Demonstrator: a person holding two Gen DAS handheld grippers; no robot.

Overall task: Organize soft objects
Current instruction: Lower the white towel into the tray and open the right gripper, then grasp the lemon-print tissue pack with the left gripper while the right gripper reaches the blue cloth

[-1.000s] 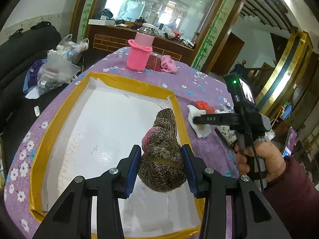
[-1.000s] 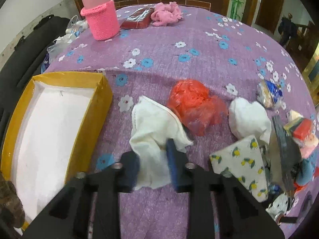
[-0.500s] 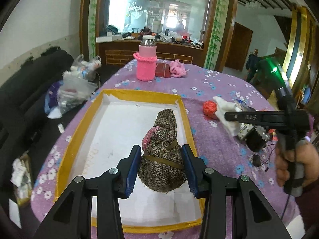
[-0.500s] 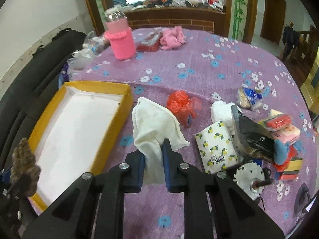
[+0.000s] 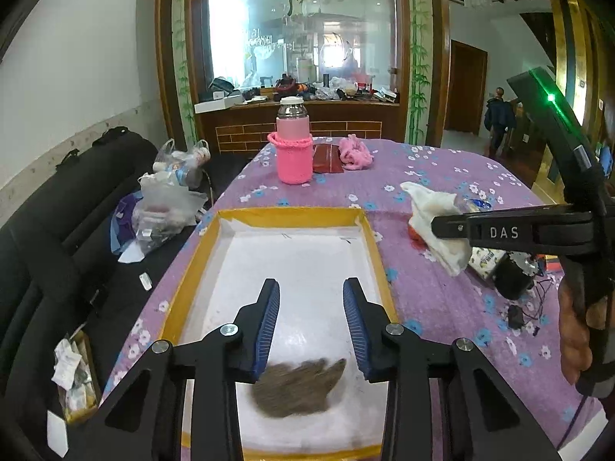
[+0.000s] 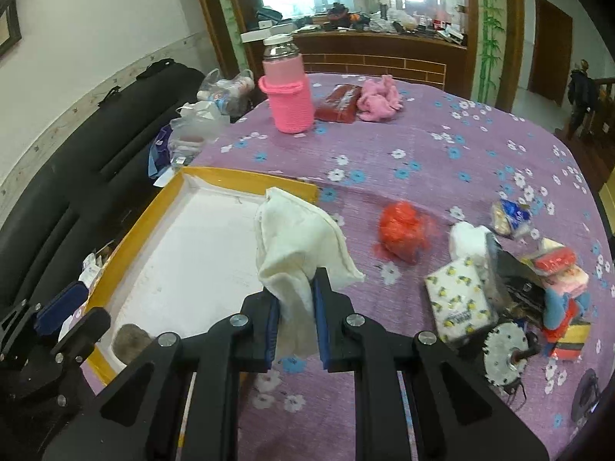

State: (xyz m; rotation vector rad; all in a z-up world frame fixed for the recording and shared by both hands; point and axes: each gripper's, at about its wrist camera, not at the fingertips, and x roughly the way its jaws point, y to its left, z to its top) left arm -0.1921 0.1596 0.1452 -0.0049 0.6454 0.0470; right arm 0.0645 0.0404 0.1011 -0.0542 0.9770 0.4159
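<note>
A brown knitted sock (image 5: 298, 388) lies blurred on the white floor of the yellow-rimmed tray (image 5: 288, 215), below and just behind my left gripper (image 5: 311, 288). That gripper's jaws are closing with nothing between the blue pads. My right gripper (image 6: 296, 288) is shut on a white cloth (image 6: 296, 238), which hangs lifted over the tray's right rim (image 6: 238, 178). In the left wrist view the cloth (image 5: 434, 207) dangles from the right gripper (image 5: 438, 226) to the right of the tray. The right wrist view shows the sock (image 6: 130, 342) at the tray's near corner, beside the left gripper (image 6: 57, 319).
A pink-sleeved bottle (image 6: 288, 96), a red packet (image 6: 338, 101) and a pink cloth (image 6: 378, 100) stand at the far side of the purple table. A red bag (image 6: 399, 230), a tissue pack (image 6: 457, 299) and mixed clutter (image 6: 557, 288) lie right. A black sofa (image 5: 57, 230) with bags sits left.
The left gripper let go of the sock, which dropped into the tray, and the gripper rose. The right gripper closed on the white cloth and lifted it toward the tray.
</note>
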